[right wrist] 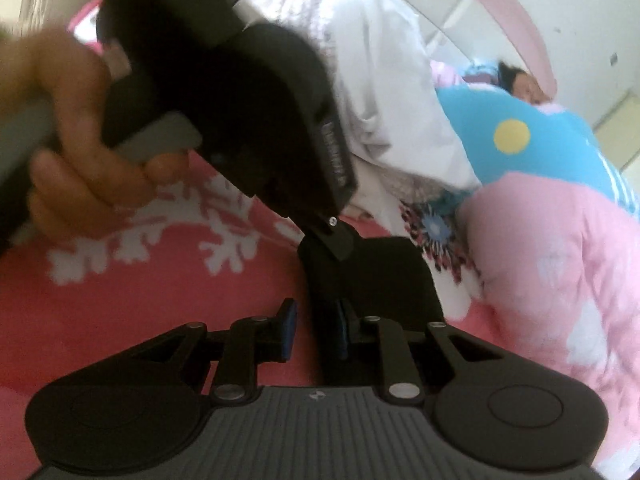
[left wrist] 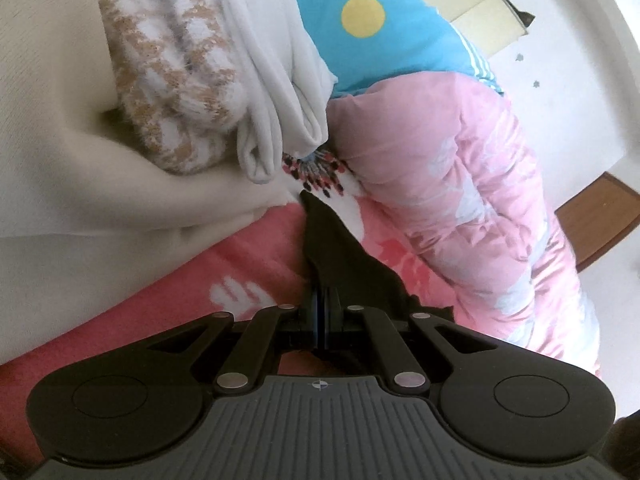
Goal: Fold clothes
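A small black garment lies on a pink blanket with white patterns. My left gripper is shut on the garment's near edge. In the right wrist view the same left gripper, held by a hand, pinches the far left corner of the black garment. My right gripper is open, its blue-padded fingers straddling the garment's left edge without clamping it.
Behind the garment is a pile: a cream garment, a brown-and-white fuzzy piece and a white garment. A pink quilt and blue cover lie to the right, over a person. Bare pink blanket spreads left.
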